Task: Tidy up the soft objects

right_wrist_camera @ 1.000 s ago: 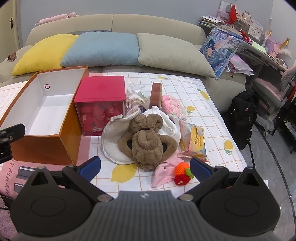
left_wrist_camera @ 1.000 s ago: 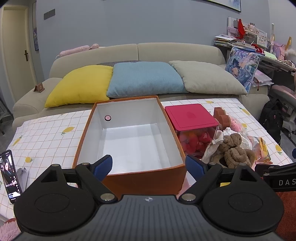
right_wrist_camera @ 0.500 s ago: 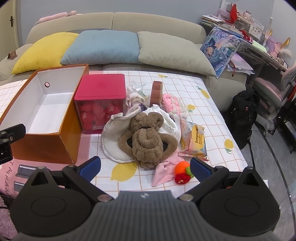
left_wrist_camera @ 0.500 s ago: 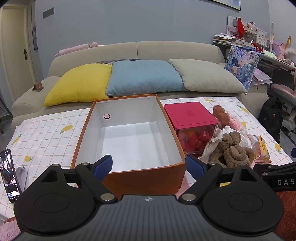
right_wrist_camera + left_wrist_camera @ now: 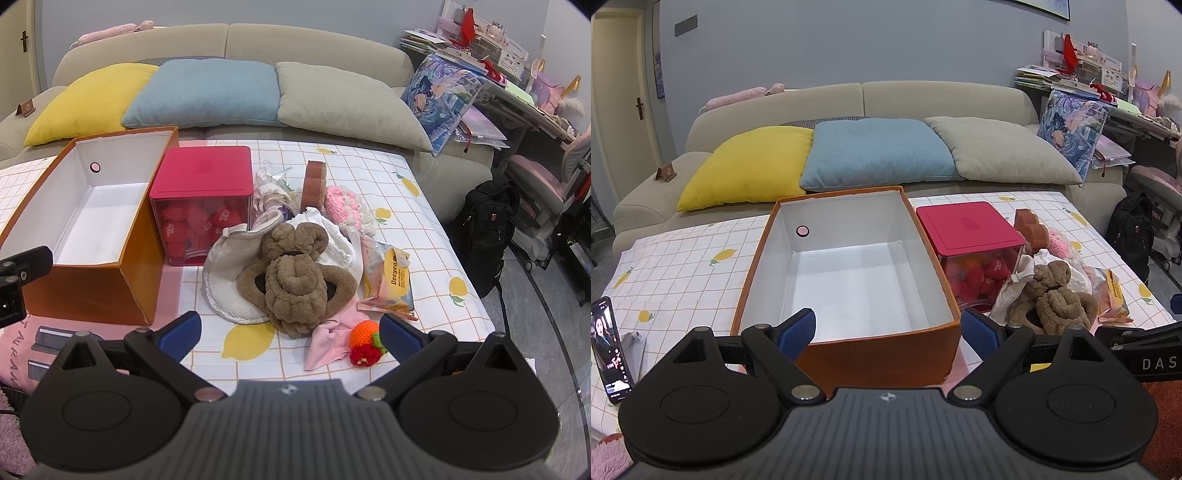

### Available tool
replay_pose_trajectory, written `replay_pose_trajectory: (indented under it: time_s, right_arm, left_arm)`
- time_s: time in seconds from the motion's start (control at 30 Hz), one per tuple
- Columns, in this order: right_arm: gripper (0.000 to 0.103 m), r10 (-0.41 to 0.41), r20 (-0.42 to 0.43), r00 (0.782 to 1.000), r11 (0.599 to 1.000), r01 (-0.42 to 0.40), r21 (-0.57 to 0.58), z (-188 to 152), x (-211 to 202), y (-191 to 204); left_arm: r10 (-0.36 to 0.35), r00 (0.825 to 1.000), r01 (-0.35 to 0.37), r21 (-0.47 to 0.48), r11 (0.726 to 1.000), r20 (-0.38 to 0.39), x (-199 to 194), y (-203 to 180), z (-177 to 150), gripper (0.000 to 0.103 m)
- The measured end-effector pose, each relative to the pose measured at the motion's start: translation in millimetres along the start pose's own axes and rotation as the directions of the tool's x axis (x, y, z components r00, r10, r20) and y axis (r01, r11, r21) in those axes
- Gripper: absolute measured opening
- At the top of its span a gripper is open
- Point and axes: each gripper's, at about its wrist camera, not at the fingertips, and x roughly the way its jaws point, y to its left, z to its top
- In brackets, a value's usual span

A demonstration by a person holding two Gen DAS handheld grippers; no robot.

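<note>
Both claws are spread and hold nothing — the left claw (image 5: 887, 328) low in its frame before the orange box (image 5: 849, 280), the right claw (image 5: 290, 332) low before the soft pile. At centre lies a brown plush (image 5: 295, 280) on a white cloth (image 5: 225, 273) — beyond, the red-lidded bin (image 5: 203, 206) beside the box, all on the worktop (image 5: 413, 229).

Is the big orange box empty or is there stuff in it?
Empty. The orange box has no lid on, and both views show only its bare white floor and walls inside. The soft toys lie outside it.
</note>
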Motion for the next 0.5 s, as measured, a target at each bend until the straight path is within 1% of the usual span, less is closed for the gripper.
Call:
replay_pose_trajectory:
  time_s: [0.13,0.5]
  right_arm:
    - [0.1,0.0,-0.001,1.0,1.0,0.0,-0.001,-0.1,0.2,0.2]
    - [0.1,0.002,-0.01,1.0,1.0,-0.002,-0.001,-2.6,3.3,-0.7]
  left_arm:
    - [-0.004,1.0,0.004,0.004,1.0,-0.005,-0.3,-0.1,0.6,0.101]
    - [-0.011,1.0,0.011,0.003,1.0,-0.013,0.6,0.8,1.0,0.101]
